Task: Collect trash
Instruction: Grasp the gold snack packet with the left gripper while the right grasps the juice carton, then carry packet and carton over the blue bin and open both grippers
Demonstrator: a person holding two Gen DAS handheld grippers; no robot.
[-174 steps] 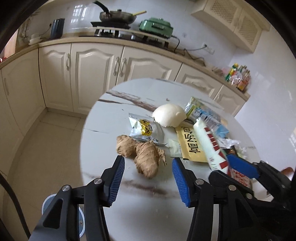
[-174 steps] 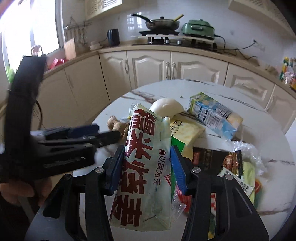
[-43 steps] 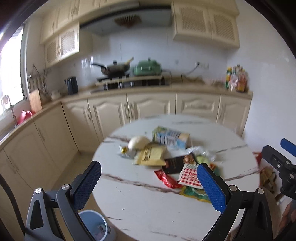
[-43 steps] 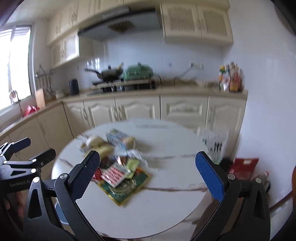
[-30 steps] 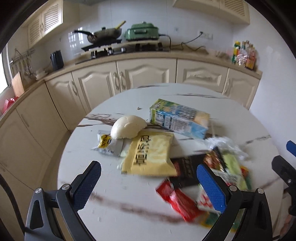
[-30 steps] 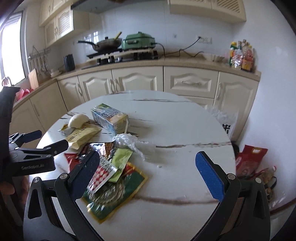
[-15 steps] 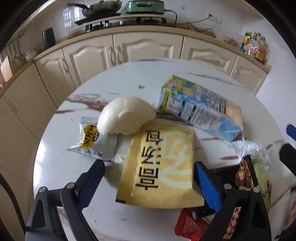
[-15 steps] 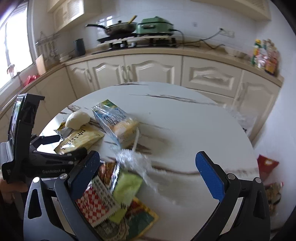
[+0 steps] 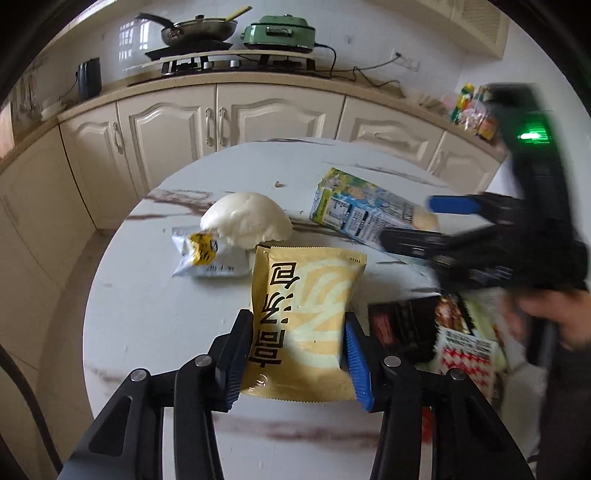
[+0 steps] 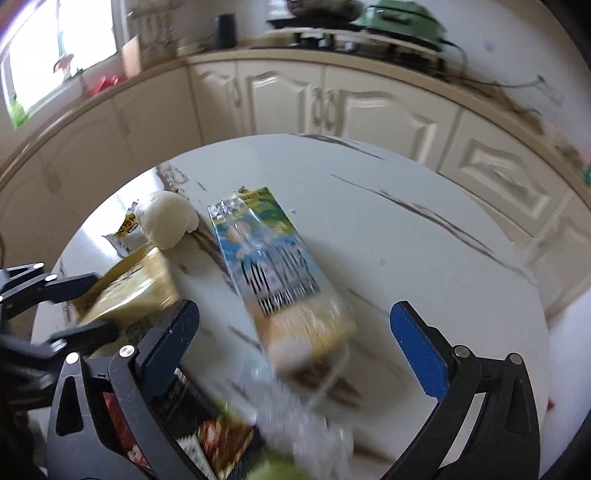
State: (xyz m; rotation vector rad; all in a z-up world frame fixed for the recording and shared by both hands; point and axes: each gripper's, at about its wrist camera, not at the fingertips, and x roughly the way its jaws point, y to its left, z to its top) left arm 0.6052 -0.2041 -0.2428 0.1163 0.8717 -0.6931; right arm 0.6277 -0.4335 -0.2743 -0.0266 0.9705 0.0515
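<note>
The left gripper is closing its jaws around the near end of the yellow packet, which is lying flat on the round marble table; the pads look to be touching or nearly touching the packet's two side edges, and it is hard to tell whether they are pressing yet. Taking the packet across its width probably suits a flat, limp wrapper, since squeezing the edges should buckle it up off the top. Just past the packet, a white bun is sitting partly on a small white-and-yellow sachet, and to its right a blue-and-green carton is lying on its side. The right gripper is hanging with its jaws wide apart and nothing between the pads, the carton lying just ahead of the gap, so it is likely lining up on that piece next. In the left wrist view this gripper is appearing as a blurred dark shape over the carton's far end, held by a hand, with a heap of dark and red-checked wrappers below it. The right wrist view is showing what the left cannot: the carton's full top face and crumpled clear plastic near its end. Farther back, cream cabinets are carrying a stove with a pan and a green cooker.
</note>
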